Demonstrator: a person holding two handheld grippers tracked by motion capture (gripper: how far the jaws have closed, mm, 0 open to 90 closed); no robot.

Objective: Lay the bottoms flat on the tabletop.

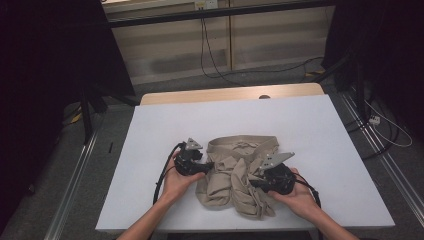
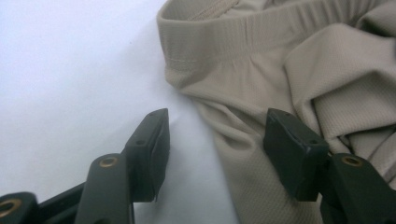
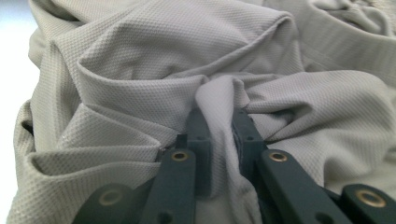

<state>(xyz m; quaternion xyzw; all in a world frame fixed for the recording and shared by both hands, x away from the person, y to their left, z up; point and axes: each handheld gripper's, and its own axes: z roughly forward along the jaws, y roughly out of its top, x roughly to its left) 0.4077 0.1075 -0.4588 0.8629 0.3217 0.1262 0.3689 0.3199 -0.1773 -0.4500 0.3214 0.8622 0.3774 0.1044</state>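
Black jaws of the right gripper (image 3: 219, 135) rise closest to the lens in the right gripper view, drawn narrow and pinching a raised fold of the beige shorts (image 3: 154, 74); the woven cloth is bunched between the two pads and spreads away in ridges on both sides. Seen from the high view, this right gripper (image 1: 252, 181) sits at the right-hand side of the crumpled garment, held by the person's right hand (image 1: 300, 197). At the other side the left gripper (image 1: 209, 166) is held by the left hand (image 1: 175, 182) and points at the left edge of the shorts (image 1: 237, 172). Its own view shows the left gripper (image 2: 215, 140) with its jaws standing partly apart: one pad is over the bare white table (image 2: 70, 70), the other over the cloth, and the side seam of the shorts (image 2: 261, 60) runs between them without being pressed. An elastic waistband crosses the top of that view, on the far side of the garment. Shorts lie in a rumpled heap near the front middle of the white table (image 1: 310, 125), waistband away from the person, and cables trail back from each gripper along the forearms.
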